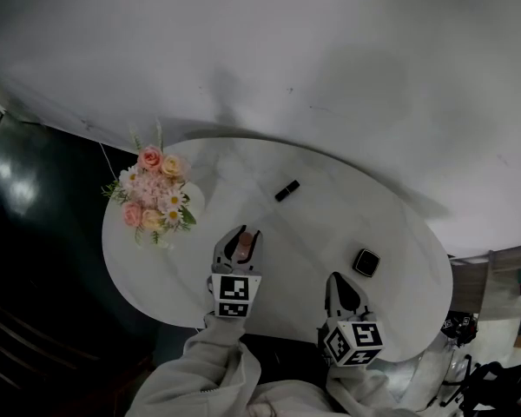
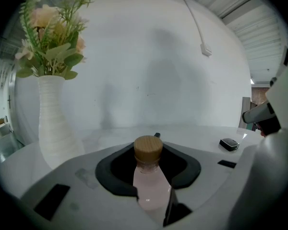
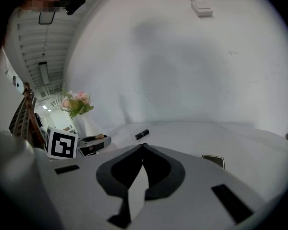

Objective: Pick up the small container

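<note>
Left gripper view shows the small container (image 2: 148,178), a pink bottle with a wooden cap, upright between the jaws of the left gripper (image 1: 237,250), which are part closed and press on its body below the cap. That low grip likely keeps it from tipping. It sits above the table (image 1: 330,224) beside the flower vase (image 1: 154,200); whether its base is clear cannot be told. The gripper tilts slightly downward. The right gripper (image 3: 143,147) rests apart with jaws together, empty.
</note>
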Demonstrator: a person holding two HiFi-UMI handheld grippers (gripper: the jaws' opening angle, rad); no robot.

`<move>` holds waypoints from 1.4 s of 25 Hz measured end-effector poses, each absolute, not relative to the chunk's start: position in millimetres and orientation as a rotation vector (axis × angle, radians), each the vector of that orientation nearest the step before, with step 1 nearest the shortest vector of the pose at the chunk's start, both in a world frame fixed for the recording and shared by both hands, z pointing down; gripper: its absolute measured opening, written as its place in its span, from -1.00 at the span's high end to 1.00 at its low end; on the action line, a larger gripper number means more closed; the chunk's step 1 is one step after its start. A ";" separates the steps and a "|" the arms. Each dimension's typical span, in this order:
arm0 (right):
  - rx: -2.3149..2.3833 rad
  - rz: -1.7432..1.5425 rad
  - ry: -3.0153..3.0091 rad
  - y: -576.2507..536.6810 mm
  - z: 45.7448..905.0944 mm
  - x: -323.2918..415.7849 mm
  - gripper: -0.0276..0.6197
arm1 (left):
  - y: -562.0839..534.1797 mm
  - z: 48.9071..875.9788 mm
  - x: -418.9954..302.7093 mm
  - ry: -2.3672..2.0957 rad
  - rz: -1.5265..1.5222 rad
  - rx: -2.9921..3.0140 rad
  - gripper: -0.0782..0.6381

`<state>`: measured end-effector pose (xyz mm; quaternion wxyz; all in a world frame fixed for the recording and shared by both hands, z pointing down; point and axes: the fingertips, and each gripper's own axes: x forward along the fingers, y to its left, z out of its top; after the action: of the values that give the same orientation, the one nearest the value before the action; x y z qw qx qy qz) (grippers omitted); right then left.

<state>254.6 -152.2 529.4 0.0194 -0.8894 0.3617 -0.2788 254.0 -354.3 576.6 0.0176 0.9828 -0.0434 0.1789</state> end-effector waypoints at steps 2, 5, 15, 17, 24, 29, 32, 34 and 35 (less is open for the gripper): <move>-2.754 -0.854 1.144 -152.7 527.6 252.0 0.76 | -353.3 572.8 246.2 -0.153 0.549 3.054 0.43; -2.744 -0.837 1.180 -153.4 524.5 247.5 0.76 | -350.9 567.2 233.1 -0.184 0.538 3.053 0.43; -2.704 -0.771 1.286 -151.3 512.5 229.8 0.76 | -341.8 550.4 182.6 -0.296 0.517 3.030 0.43; -2.695 -0.758 1.304 -151.1 510.2 226.4 0.76 | -340.6 547.5 172.0 -0.315 0.517 3.023 0.43; -2.654 -0.705 1.374 -155.7 499.7 216.5 0.76 | -337.5 533.4 138.7 -0.400 0.505 3.007 0.43; -2.620 -0.673 1.443 -165.7 493.2 208.0 0.76 | -332.2 526.9 117.5 -0.455 0.499 2.996 0.43; -2.610 -0.652 1.478 -172.4 487.6 206.9 0.76 | -330.4 521.6 105.1 -0.471 0.498 2.987 0.43; -2.606 -0.642 1.485 -174.9 485.3 208.6 0.76 | -329.5 517.2 96.9 -0.482 0.498 2.988 0.43; -2.605 -0.636 1.487 -175.8 484.5 210.0 0.76 | -329.4 515.1 92.7 -0.490 0.498 2.989 0.43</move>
<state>210.0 -175.8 484.5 0.0378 -0.8490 0.4845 -0.2073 92.7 -329.4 515.1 0.0361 0.9732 -0.1594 0.1620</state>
